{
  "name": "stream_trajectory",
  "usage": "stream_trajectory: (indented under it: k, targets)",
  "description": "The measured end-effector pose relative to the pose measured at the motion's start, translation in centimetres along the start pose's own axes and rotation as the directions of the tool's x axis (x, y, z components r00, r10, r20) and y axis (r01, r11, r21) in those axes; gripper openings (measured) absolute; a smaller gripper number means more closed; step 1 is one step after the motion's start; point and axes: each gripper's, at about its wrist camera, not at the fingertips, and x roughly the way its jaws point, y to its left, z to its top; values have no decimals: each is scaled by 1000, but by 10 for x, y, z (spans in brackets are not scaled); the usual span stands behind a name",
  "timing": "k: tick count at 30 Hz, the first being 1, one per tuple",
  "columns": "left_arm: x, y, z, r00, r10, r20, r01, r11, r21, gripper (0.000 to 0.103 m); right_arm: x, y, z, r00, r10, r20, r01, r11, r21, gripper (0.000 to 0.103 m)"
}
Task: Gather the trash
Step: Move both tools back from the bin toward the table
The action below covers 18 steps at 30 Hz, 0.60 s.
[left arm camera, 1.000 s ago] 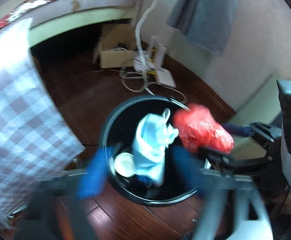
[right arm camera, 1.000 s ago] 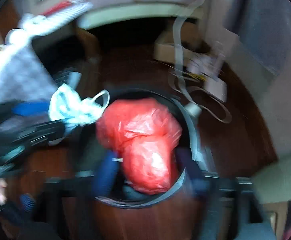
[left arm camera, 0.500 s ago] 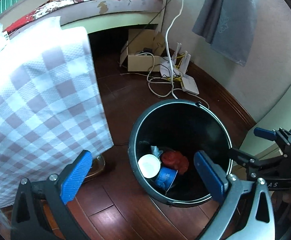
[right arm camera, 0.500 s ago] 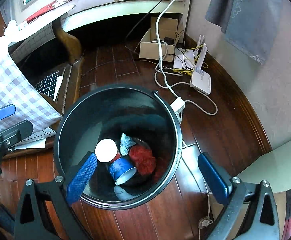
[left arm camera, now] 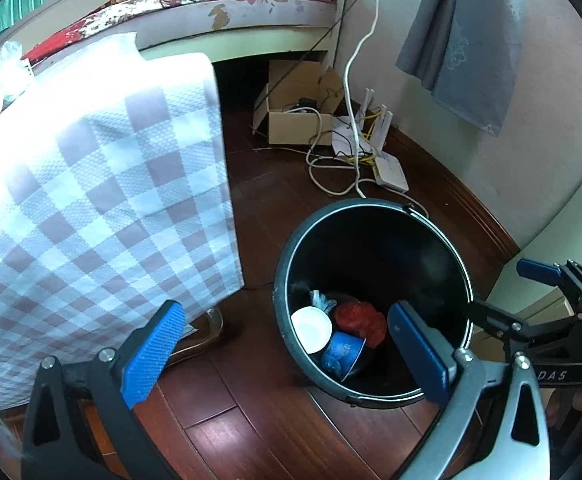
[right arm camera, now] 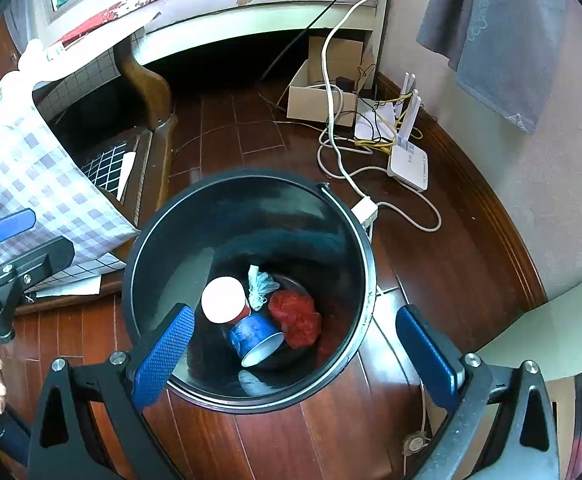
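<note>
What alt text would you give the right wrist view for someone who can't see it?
Open right tongs hover over a black bin holding a red bag, blue cup, white-bottomed cup and pale knotted bag. Dark wood floor around it.

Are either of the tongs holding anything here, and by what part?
Nothing is held. Both the left tongs and right tongs stand open and empty above the black bin.

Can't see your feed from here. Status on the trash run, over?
Both grippers, left and right, open and empty. Red bag, white bag and two cups in the black bin. Nothing blocking; cables lie behind the bin.
</note>
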Motion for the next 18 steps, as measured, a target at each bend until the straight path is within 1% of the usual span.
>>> stream_trajectory:
  k: [11,18]
  targets:
    - [-13,8,-4,1000,17,17,-16,1000,-18,102,-13,8,4,999,7,33,-7,1000,1,102]
    - [-38,19,-1,998,32,51,-30,998,-46,102,-40,22,14,995,25,96,-23,1000,-14,102]
